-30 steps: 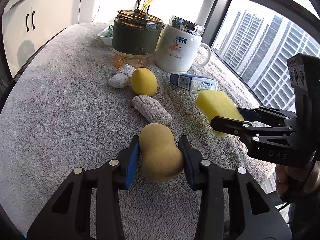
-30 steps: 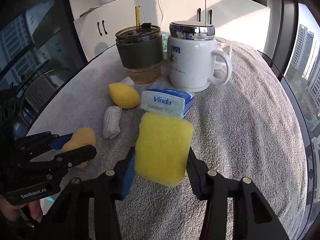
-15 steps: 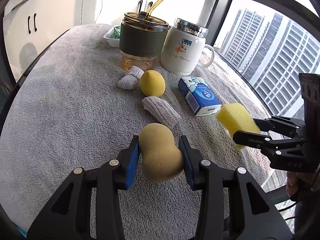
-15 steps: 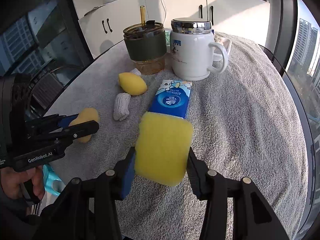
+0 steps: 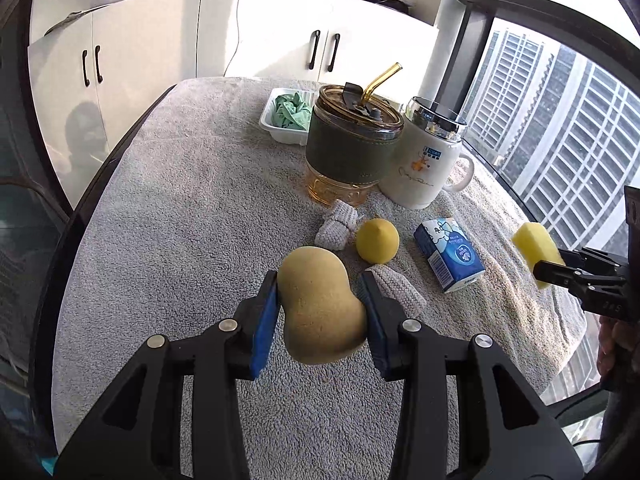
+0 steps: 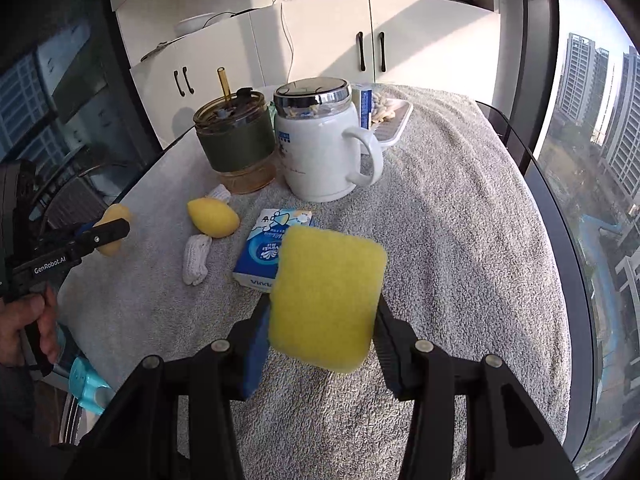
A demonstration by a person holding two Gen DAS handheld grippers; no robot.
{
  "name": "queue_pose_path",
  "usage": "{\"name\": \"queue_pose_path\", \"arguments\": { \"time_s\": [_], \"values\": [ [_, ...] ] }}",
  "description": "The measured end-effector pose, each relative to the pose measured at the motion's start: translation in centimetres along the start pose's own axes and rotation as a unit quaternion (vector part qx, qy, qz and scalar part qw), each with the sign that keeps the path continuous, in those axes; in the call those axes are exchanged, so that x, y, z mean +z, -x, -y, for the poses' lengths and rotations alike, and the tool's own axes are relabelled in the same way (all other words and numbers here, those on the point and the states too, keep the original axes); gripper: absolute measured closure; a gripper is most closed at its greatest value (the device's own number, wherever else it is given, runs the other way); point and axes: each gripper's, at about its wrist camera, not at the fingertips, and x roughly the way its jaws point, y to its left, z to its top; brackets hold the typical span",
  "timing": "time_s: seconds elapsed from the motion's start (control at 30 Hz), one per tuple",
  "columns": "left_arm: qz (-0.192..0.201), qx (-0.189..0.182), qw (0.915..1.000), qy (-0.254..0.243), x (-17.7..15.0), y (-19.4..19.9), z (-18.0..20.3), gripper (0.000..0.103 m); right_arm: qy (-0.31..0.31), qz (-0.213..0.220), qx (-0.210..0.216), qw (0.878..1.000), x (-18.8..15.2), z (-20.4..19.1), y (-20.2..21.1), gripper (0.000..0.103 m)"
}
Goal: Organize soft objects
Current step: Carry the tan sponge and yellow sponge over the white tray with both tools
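Our left gripper clamps the tan sponge at lower centre, above the towel-covered worktop. Our right gripper clamps the yellow sponge mid-frame, before the tissue pack.

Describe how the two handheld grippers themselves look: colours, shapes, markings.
Both are matte black plastic with two angular, triangulated fingers joined by silver rivets, and blue pads line the inner faces. The left gripper carries white "GenRobot.AI" lettering along its side, readable in the right wrist view, where a bare hand grips its handle. The right gripper has the same build; its faint side lettering is unreadable here. No cables show.
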Motion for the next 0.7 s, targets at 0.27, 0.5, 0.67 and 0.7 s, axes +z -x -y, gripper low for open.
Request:
{"name": "queue_pose_path", "arguments": {
  "time_s": [0.27,0.5,0.67,0.7],
  "values": [
    [0.010,0.008,0.9997,-0.023,3.9,-0.3,-1.3,0.066,-0.011,0.015,-0.026,0.999,3.0,3.1,-0.1,0.053],
    [0.022,0.021,0.9989,-0.036,7.5,-1.1,-2.8,0.066,-0.003,0.026,-0.044,0.999,6.0,5.2,-0.5,0.053],
    [0.028,0.022,0.9986,-0.040,10.7,-2.1,-4.2,0.066,0.010,0.025,-0.053,0.998,8.6,6.3,-1.7,0.053],
    [0.028,0.021,0.9985,-0.043,11.3,-2.4,-4.4,0.066,0.014,0.025,-0.055,0.998,9.1,6.5,-2.0,0.053]
  ]
}}
